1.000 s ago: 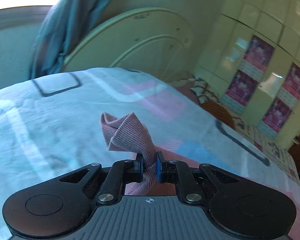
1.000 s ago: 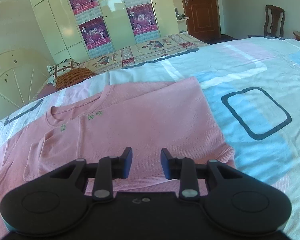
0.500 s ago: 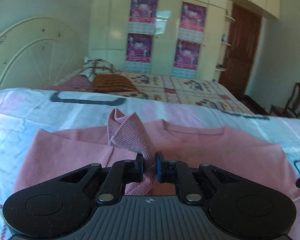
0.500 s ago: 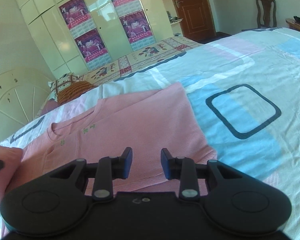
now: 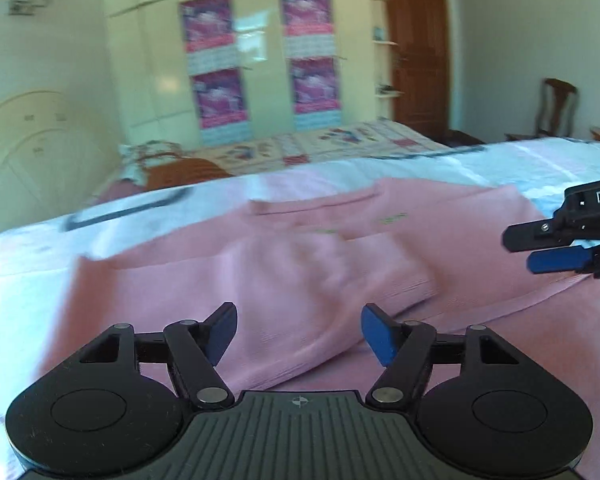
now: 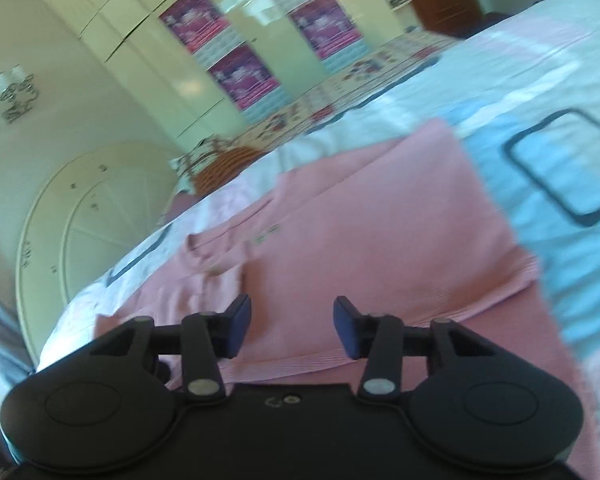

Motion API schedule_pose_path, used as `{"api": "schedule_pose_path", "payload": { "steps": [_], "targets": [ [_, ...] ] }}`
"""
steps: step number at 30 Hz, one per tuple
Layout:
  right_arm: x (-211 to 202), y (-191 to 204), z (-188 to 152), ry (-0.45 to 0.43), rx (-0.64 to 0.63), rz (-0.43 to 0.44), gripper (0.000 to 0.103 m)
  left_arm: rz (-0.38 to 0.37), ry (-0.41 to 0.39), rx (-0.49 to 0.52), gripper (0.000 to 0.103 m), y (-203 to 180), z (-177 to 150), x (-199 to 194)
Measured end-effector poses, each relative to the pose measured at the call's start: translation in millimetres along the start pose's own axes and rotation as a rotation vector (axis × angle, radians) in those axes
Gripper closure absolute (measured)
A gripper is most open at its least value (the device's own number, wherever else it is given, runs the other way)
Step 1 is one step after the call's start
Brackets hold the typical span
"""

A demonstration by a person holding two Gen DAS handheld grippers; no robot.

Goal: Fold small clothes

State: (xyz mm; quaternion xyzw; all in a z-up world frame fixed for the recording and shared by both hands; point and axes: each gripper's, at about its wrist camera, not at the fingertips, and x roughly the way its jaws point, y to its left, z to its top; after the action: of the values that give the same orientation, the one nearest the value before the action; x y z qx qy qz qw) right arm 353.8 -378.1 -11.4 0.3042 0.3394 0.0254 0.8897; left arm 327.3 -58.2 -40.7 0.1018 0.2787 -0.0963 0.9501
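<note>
You are just letting go: your left gripper [image 5: 298, 332], clenched on the sleeve half a second ago, is spreading its fingers empty. The pink shirt [image 5: 308, 264] is lying on the bed [image 5: 16, 280], sleeve folded inward. Your right gripper [image 6: 292, 330] is hovering released, so the right sleeve probably comes next.

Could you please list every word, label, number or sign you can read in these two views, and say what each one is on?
"DA": white letters on the black body of the right gripper, cut off by the edge of the left wrist view.
Small green marks on the chest of the pink shirt: too blurred to read.
Purple posters on the wardrobe doors: print too small and blurred to read.
Round logo mark on the left gripper body: a symbol, no text.
</note>
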Motion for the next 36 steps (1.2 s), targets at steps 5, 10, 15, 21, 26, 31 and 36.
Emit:
{"api": "schedule_pose_path", "payload": {
  "steps": [5, 10, 15, 21, 26, 31, 36],
  "targets": [
    [42, 22, -9, 0.113, -0.016, 0.070, 0.050, 0.217, 0.076, -0.081, 0.035, 92, -44, -22],
    [68, 44, -15, 0.146, -0.076, 0.062, 0.065, 0.261, 0.145, -0.085, 0.035, 126, -66, -3],
    [77, 62, -14, 0.145, -0.187, 0.006, 0.096, 0.241, 0.139, -0.087, 0.048, 131, -62, 19],
    [31, 78, 8, -0.037, -0.306, -0.010, 0.097, 0.214, 0.142, -0.114, 0.069, 141, -59, 27],
    [27, 44, 15, 0.005, -0.249, -0.092, 0.097, 0.205, 0.138, -0.111, 0.081, 141, -58, 36],
    [28, 44, 7, 0.013, -0.262, -0.086, 0.096, 0.200, 0.106, -0.066, 0.081, 136, -44, 46],
    [29, 45, 5, 0.018, -0.269, -0.091, 0.096, 0.151, 0.106, -0.002, 0.081, 133, -40, 54]
  ]
}}
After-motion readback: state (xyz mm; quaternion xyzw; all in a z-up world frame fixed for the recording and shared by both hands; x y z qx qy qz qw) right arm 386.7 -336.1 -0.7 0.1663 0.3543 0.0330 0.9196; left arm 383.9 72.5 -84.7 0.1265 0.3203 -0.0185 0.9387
